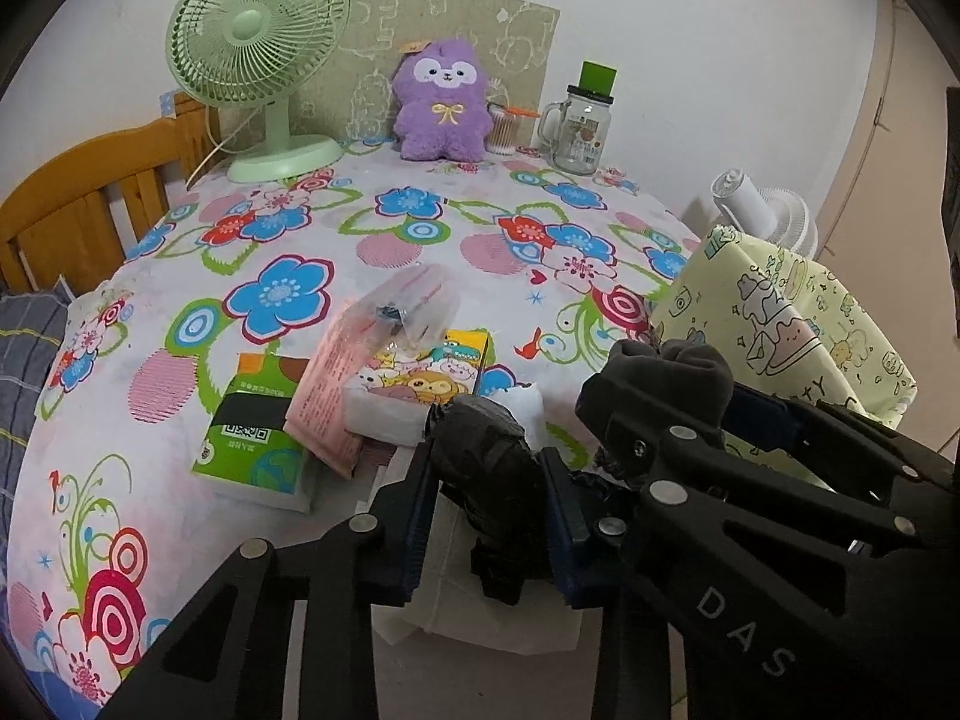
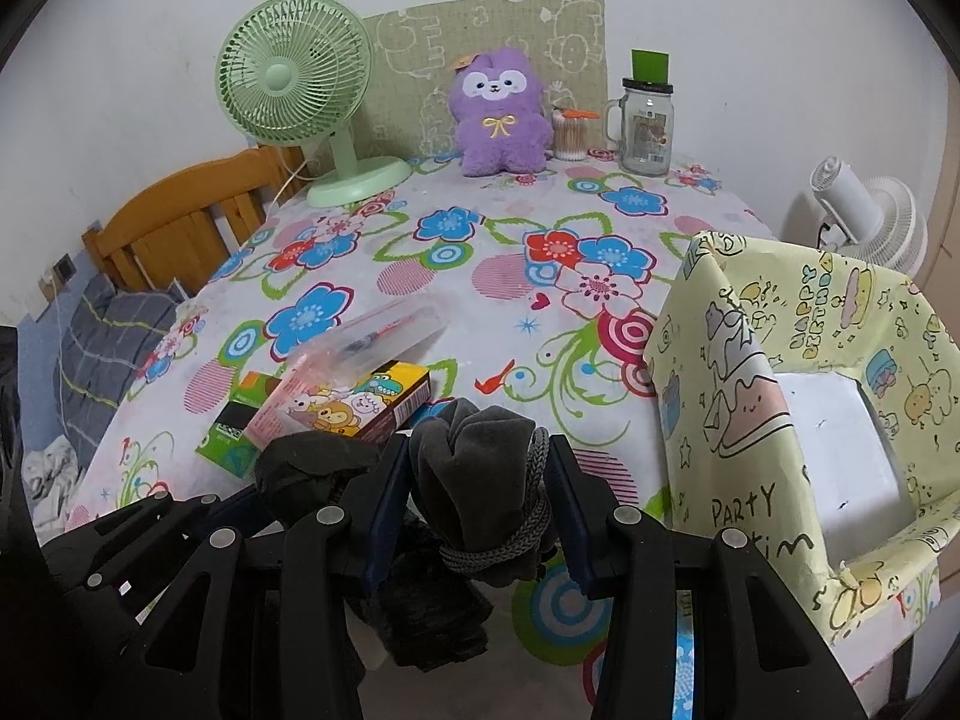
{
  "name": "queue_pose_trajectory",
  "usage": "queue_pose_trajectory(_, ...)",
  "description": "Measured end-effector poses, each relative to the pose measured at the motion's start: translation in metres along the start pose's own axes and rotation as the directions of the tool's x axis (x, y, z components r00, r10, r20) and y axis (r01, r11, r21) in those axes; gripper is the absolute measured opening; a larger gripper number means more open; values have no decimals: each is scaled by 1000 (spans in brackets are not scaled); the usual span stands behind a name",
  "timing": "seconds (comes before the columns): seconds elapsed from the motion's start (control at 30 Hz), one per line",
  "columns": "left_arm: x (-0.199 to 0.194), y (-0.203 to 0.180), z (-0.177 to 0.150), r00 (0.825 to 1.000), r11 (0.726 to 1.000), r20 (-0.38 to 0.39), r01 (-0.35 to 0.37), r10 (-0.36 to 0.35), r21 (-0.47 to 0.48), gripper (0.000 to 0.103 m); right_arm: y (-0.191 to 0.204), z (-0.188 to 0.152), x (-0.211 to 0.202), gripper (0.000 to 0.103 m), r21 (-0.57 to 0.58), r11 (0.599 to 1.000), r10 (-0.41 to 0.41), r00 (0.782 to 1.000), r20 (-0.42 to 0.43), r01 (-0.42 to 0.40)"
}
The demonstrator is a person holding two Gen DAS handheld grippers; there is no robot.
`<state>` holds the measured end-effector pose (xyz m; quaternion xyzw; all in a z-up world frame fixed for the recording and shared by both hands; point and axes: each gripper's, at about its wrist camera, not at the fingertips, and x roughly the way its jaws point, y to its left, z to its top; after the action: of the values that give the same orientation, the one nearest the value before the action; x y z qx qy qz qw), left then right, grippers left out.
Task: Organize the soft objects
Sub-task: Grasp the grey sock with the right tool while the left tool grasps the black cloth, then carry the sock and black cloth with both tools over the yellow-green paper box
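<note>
Sock (image 1: 489, 468) lower end hidden btwn left hand-held gripper (image 1: 489, 531) pads.

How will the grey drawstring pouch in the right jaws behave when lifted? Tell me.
The grey drawstring pouch probably flops: its velvety cloth bunches between the jaws. It looks light, sagging little. The cord wrapped round it may stop it slipping.

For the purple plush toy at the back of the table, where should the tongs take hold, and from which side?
Grip the purple plush toy across its round belly, coming from the front. It sits upright facing the cameras, its back near the wall panel, with a cotton swab jar close beside it, so the front looks most open.
</note>
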<state>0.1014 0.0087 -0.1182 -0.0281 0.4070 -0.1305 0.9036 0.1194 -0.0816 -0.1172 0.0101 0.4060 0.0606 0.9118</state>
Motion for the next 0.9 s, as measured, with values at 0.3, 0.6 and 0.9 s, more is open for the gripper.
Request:
queue_pose_trajectory(0.3, -14, -5, 4, 999, 1000, 42, -15, 15, 10, 32, -3, 1, -16, 49, 4, 1000, -3, 999, 33, 3)
queue_pose_trajectory(0.6, -34, -15, 10, 996, 999, 90, -31, 28, 29, 31, -4, 7, -40, 49, 3, 1000, -4, 997, 82, 4)
queue_pose_trajectory(0.9, -57, -27, 19, 985, 997, 167, -63, 53, 54, 32, -7, 15, -65, 49, 6, 1000, -7, 989, 150, 6)
